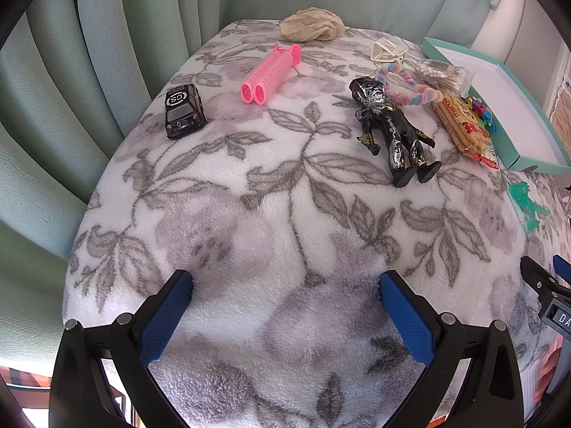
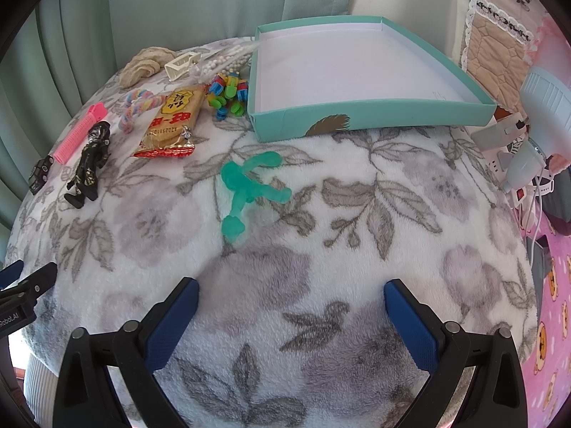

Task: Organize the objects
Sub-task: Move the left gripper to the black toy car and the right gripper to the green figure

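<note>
Box (image 2: 357, 71): empty, open, ready to take the things. Green figure (image 2: 246, 187) lay nearest its front wall; snack pack (image 2: 171, 125), black figure (image 1: 392, 125), roller (image 1: 267, 75), car (image 1: 183, 110) farther left. My left fingers (image 1: 285, 306) and right fingers (image 2: 291, 310) hung wide, holding nothing, nothing chosen.

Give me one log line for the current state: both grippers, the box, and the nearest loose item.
left gripper: open, holding nothing | right gripper: open, holding nothing | teal box: nothing inside | nearest: green figure on blanket
</note>
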The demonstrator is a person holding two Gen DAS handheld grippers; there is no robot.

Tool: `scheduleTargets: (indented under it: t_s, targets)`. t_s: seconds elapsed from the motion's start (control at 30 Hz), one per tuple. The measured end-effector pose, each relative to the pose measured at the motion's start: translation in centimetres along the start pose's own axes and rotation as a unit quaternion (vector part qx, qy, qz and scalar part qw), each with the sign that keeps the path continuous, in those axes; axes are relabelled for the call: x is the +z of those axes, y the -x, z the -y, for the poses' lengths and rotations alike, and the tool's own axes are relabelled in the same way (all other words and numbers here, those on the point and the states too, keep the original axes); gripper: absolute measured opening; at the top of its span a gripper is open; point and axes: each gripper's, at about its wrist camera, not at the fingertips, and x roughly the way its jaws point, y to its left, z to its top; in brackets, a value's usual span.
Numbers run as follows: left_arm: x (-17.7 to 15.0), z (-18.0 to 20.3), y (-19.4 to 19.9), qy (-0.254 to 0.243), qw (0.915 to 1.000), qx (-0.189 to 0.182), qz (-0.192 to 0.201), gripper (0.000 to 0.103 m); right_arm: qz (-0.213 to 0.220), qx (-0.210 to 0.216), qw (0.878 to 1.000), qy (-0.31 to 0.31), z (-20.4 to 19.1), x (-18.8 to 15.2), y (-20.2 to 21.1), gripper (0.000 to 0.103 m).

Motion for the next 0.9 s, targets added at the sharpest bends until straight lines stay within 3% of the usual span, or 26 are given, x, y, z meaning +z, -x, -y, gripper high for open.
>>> scheduleTargets:
  t_s: [0.67, 0.9]
  targets:
    - [0.0, -0.3, -0.2, 0.001, 1.0, 0.0, 0.001, 0.103, -0.004, 0.0, 1.0, -0.003, -0.5, 1.3, -0.7, 0.103]
    - [0.4, -0.3, -0.3, -0.001, 1.0, 0.0, 0.002, 0.103, 0.026, 0.001, 1.0, 0.011, -1.5, 2.7, -0.3, 0.103]
